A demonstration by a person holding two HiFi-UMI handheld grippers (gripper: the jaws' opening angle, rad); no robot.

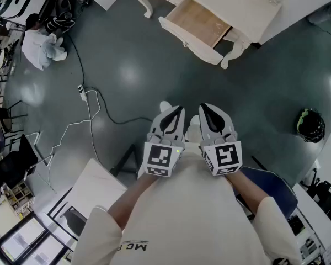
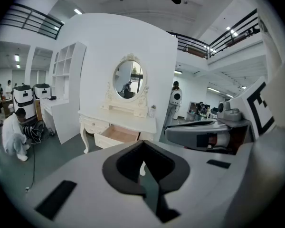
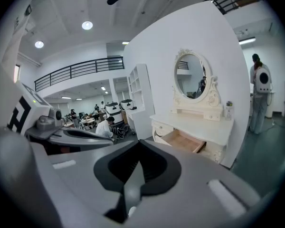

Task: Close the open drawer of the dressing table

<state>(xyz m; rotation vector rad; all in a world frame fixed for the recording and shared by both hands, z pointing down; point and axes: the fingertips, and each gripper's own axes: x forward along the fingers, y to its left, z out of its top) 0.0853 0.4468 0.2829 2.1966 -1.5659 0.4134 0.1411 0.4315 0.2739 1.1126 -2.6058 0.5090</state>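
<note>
Nothing is done yet: the pale wooden drawer of the cream carved dressing table stands pulled out, well apart from the left gripper and right gripper, both clenched on nothing, so the approach and the push inward remain.

Head view looks steeply down; left and right gripper views face forward; all three share the far dressing table and its drawer.
</note>
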